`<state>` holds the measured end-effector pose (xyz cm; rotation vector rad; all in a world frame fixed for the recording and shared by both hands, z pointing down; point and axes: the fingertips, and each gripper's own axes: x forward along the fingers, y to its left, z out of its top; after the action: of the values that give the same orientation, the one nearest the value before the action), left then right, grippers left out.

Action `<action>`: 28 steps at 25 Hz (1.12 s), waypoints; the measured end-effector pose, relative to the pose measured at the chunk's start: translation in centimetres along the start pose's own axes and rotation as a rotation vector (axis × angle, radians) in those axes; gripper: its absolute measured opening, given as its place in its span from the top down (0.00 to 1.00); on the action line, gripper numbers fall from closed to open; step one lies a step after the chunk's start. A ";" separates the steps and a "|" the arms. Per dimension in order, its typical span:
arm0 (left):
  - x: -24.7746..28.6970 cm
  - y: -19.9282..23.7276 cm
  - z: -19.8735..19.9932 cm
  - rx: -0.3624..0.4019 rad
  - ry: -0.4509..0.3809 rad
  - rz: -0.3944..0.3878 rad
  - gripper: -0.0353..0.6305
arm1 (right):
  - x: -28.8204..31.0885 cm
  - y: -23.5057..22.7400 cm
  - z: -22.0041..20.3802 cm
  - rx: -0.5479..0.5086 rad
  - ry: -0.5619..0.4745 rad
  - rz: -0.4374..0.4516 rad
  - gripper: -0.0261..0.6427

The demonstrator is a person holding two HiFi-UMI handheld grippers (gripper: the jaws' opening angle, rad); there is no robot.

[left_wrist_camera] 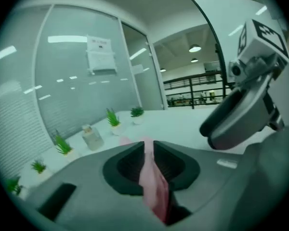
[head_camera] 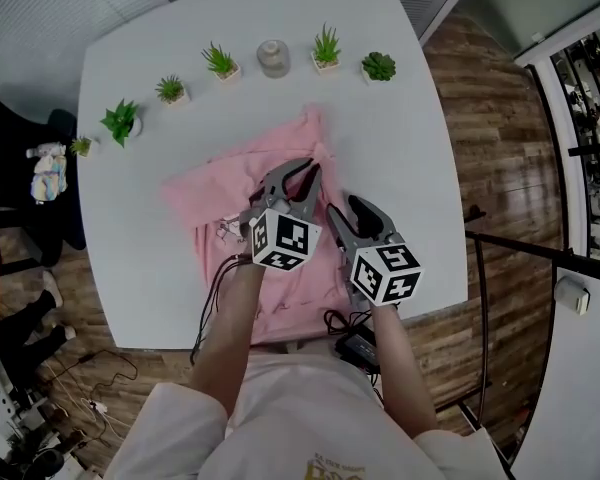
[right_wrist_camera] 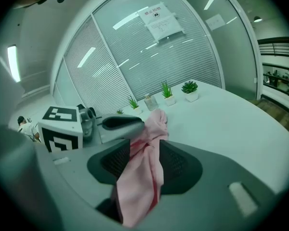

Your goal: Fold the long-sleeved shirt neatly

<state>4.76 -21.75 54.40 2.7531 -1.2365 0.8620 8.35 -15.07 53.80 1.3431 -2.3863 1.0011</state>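
Closely, left tongs (left_wrist_camera: 149, 147) and right tongs (right_wrist_camera: 145, 144) pinch shirt (right_wrist_camera: 138, 184).

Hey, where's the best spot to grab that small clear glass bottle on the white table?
Probably around the body of the small clear glass bottle, coming from the near side: it stands upright, with green potted plants flanking it.

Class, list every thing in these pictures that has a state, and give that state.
pink shirt: rumpled on the white table, not yet folded.
left gripper: shut on a thin fold of shirt.
right gripper: shut on a thicker bunch of shirt.
glass bottle: upright.
potted plants: upright.
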 end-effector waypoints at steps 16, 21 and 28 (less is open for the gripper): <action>-2.5 -2.8 -0.1 -0.449 -0.049 -0.399 0.59 | -1.3 3.3 2.7 -0.033 -0.113 0.173 0.67; -4.0 -1.1 0.7 -0.399 -0.086 -0.313 0.60 | -1.3 3.6 2.8 -0.064 -0.106 0.154 0.67; -9.1 0.5 1.5 -0.422 -0.163 -0.260 0.65 | -0.6 5.6 3.0 -0.107 -0.110 0.172 0.67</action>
<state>0.19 -16.16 48.65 2.5884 -0.9151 0.3162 4.45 -14.70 48.79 1.2016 -2.6343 0.8457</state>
